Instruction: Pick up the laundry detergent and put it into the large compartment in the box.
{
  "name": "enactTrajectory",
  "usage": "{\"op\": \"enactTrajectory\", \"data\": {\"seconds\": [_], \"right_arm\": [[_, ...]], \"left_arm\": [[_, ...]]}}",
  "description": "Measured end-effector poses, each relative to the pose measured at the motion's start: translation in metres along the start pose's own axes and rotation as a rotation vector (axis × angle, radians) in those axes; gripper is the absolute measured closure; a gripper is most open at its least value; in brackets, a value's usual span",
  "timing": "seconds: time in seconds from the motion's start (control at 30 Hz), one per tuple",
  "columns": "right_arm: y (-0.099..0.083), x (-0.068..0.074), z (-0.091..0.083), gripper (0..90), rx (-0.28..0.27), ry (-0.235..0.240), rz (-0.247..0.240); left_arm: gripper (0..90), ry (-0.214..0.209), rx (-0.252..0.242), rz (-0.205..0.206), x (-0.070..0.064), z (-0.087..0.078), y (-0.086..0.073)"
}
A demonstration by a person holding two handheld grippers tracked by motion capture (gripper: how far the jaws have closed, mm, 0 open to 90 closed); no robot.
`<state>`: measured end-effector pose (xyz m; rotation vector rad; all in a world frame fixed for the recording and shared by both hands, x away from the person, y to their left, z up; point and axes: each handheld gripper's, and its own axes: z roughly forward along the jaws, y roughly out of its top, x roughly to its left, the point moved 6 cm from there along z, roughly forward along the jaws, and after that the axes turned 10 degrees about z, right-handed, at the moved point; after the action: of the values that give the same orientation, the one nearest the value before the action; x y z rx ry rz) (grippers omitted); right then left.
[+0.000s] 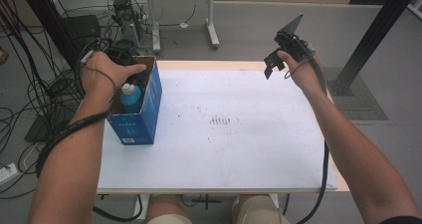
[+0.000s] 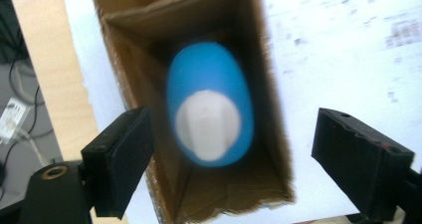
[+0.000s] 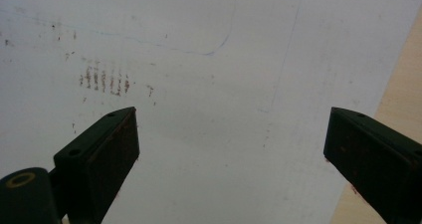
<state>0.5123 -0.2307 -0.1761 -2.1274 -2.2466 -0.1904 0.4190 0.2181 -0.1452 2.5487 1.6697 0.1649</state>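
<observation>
An open blue cardboard box (image 1: 149,109) stands at the table's left edge. Inside it a blue bottle with a white cap (image 1: 131,96) stands upright; in the left gripper view the bottle (image 2: 210,109) shows from above, blurred, between brown box walls (image 2: 268,109). My left gripper (image 2: 234,159) hovers open just above the box's mouth, jaws spread wider than the bottle, touching nothing. A hand (image 1: 102,72) covers that gripper in the high view. My right gripper (image 1: 276,59) is held up over the far right of the table, open (image 3: 231,159) and empty above the white sheet.
A white sheet (image 1: 224,129) with faint brown marks (image 1: 221,120) covers the wooden table, whose bare edge (image 3: 393,109) shows at the right. Cables (image 1: 30,89) and equipment lie on the floor to the left. A black post (image 1: 373,35) stands at far right.
</observation>
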Motion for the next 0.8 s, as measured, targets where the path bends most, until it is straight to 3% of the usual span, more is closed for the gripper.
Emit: {"op": "enactTrajectory", "data": {"seconds": [0.2,0.33,0.67,0.8], "right_arm": [[0.003,0.006,0.001,7.4,0.007,0.000,-0.009],[0.007,0.009,0.001,7.4,0.012,-0.004,-0.012],[0.014,0.010,0.004,7.4,0.022,-0.004,-0.014],[0.016,0.011,0.007,7.3,0.030,-0.008,-0.012]], "left_arm": [[12.1,-0.017,-0.039,0.080,-0.019,-0.018,0.005],[10.3,-0.025,-0.049,0.173,-0.040,-0.023,0.014],[9.2,-0.036,-0.019,0.478,-0.098,-0.025,0.041],[9.5,-0.047,-0.028,0.600,-0.117,-0.028,0.048]]}}
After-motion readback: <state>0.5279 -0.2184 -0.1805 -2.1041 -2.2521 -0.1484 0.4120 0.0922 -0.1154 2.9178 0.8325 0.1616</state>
